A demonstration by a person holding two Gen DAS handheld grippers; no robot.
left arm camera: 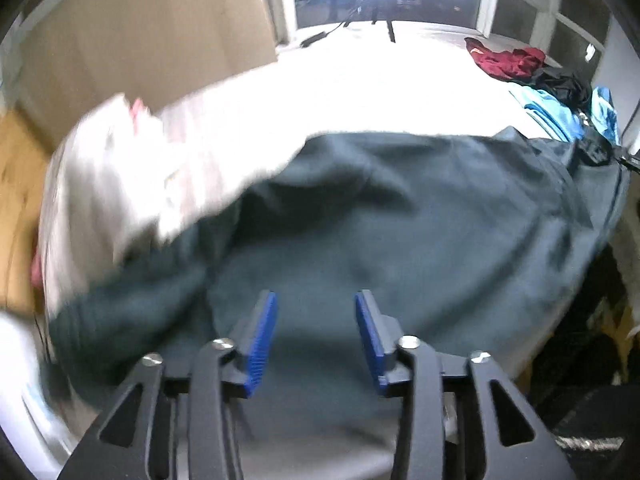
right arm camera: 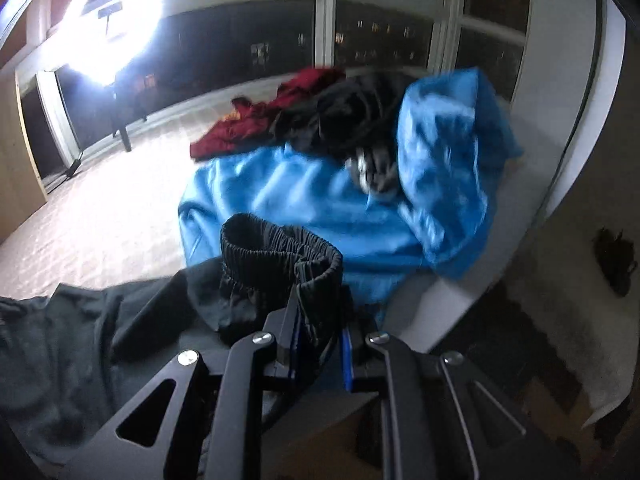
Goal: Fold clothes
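Note:
A dark green garment (left arm camera: 400, 220) lies spread across the white bed (left arm camera: 360, 88). In the left wrist view my left gripper (left arm camera: 316, 300) hovers over its near part, blue pads (left arm camera: 264, 340) well apart and nothing pinched between them. In the right wrist view my right gripper (right arm camera: 320, 320) is shut on the garment's black elastic waistband (right arm camera: 280, 248), which bunches up above the fingers and hides their tips. The rest of the dark cloth (right arm camera: 80, 340) trails off to the left on the bed.
A pile of clothes sits at the bed's far right: a blue piece (right arm camera: 320, 200), a red one (right arm camera: 256, 124) and a black one (right arm camera: 352, 116). A ring light (right arm camera: 112, 20) glares by the dark windows. Blurred pale cloth (left arm camera: 120, 180) lies left, a brown panel (left arm camera: 140, 40) behind it.

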